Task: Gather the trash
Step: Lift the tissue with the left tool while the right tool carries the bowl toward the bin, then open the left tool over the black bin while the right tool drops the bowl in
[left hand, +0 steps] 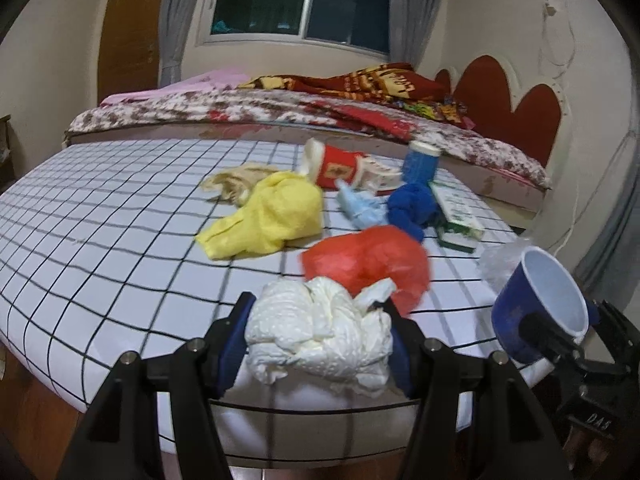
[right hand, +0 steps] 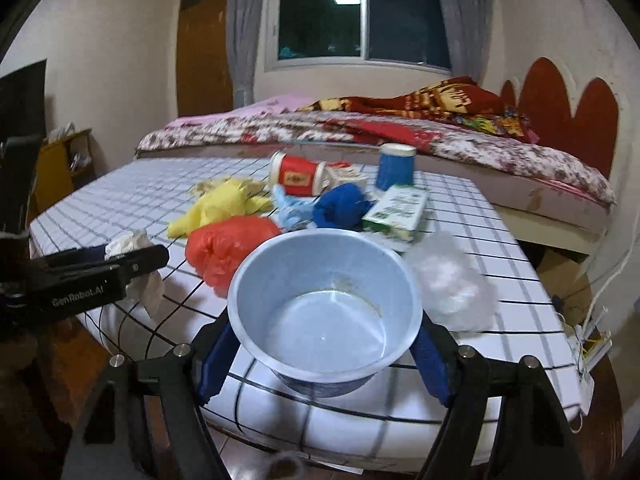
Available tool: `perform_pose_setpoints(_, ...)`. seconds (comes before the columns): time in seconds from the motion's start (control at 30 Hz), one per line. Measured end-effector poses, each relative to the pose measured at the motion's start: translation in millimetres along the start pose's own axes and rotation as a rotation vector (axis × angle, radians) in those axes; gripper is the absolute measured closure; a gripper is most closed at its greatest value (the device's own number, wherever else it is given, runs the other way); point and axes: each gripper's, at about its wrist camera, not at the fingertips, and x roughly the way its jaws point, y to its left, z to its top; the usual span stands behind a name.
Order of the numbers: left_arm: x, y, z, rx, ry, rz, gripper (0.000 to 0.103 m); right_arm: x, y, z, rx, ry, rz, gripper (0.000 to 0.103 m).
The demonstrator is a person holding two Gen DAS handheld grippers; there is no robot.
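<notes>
The left gripper (left hand: 320,344) clamps a crumpled white tissue (left hand: 316,340) between its blue pads, above the near edge of a checked table (left hand: 120,220). To its right, the right gripper (right hand: 324,344) grips a blue paper cup (right hand: 324,312), empty, mouth facing the camera. Just beyond lies a red plastic bag (left hand: 368,264); farther off, a yellow cloth (left hand: 272,216), a blue rag (left hand: 412,204), a red cup (left hand: 332,164) on its side and a green box (right hand: 396,208). A bed (left hand: 280,108) stands behind.

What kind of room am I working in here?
Most likely a home bedroom: a bed with rumpled blankets and a red scalloped headboard stands behind the checked table, under a curtained window.
</notes>
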Motion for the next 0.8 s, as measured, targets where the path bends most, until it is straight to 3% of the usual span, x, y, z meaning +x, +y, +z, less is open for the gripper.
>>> perform_pose_setpoints(0.3, -13.4, -72.7, 0.7, 0.098, -0.014, -0.14, 0.041, -65.4, -68.3, -7.8, 0.116, -0.041, -0.114, 0.024)
perform_pose_setpoints(0.5, -15.4, -136.1, -14.7, 0.187, 0.014, -0.266, 0.041, -117.8, -126.1, -39.4, 0.203, -0.038, -0.244, 0.024)
perform_pose_setpoints(0.8, -22.2, -233.2, -55.1, 0.318, 0.094, -0.464, 0.041, -177.4, -196.0, -102.7, 0.332, 0.037, -0.41, 0.024)
